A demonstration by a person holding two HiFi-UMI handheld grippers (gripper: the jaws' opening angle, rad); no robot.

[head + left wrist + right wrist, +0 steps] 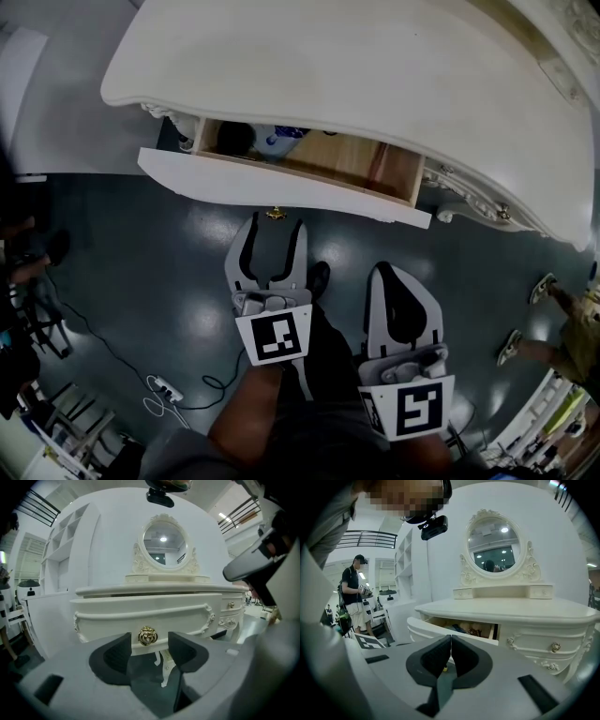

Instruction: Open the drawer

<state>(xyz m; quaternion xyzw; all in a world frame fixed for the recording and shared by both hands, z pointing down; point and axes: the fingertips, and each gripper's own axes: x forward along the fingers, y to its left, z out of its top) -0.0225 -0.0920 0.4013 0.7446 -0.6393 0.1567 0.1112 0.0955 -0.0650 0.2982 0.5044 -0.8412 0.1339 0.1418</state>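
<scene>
The white dressing table (375, 66) has its middle drawer (281, 192) pulled out, with the wooden inside showing. The drawer's gold knob (276, 214) sits at the centre of the drawer front (140, 613). My left gripper (275, 225) is open, and its two dark fingertips stand on either side of the knob (147, 635) without touching it. My right gripper (392, 274) hangs lower right, away from the drawer, shut with nothing between its pads. In the right gripper view the right gripper (451, 641) points at the open drawer (426, 630).
Small items lie in the drawer: a dark one (234, 138) and a blue-white one (281, 139). Side drawers with knobs (555, 647) flank the right. An oval mirror (494, 538) tops the table. A cable and power strip (164, 389) lie on the floor. A person (356, 597) stands at left.
</scene>
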